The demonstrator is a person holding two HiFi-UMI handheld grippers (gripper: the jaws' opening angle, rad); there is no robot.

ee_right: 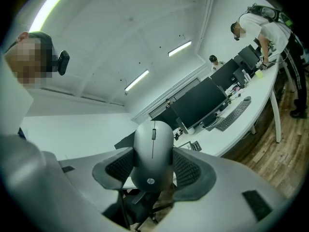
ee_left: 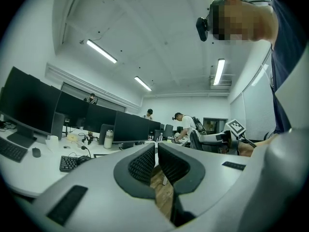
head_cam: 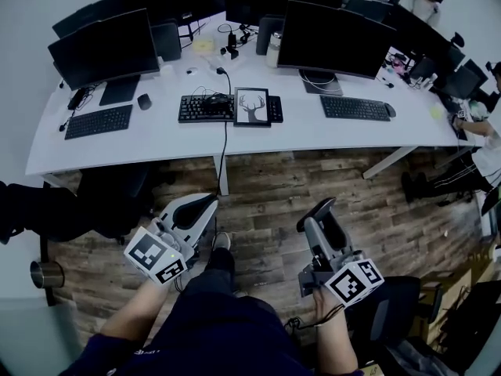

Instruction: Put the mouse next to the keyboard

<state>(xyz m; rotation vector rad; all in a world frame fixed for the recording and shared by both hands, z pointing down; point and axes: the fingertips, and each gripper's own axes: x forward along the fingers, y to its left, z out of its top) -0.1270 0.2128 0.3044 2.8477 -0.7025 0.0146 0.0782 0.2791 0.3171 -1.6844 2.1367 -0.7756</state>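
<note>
1. The left gripper (head_cam: 206,204) hangs short of the white desk (head_cam: 156,139), above the wood floor (head_cam: 266,186), with its jaws nearly together and nothing between them.
2. The right gripper (head_cam: 324,208), also short of the desk, clamps the grey mouse (ee_right: 153,153) by its sides.

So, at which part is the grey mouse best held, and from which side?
Grip the mouse by its long flanks at mid-body, coming from the logo end, as the right gripper does now: that is its narrowest span.
</note>
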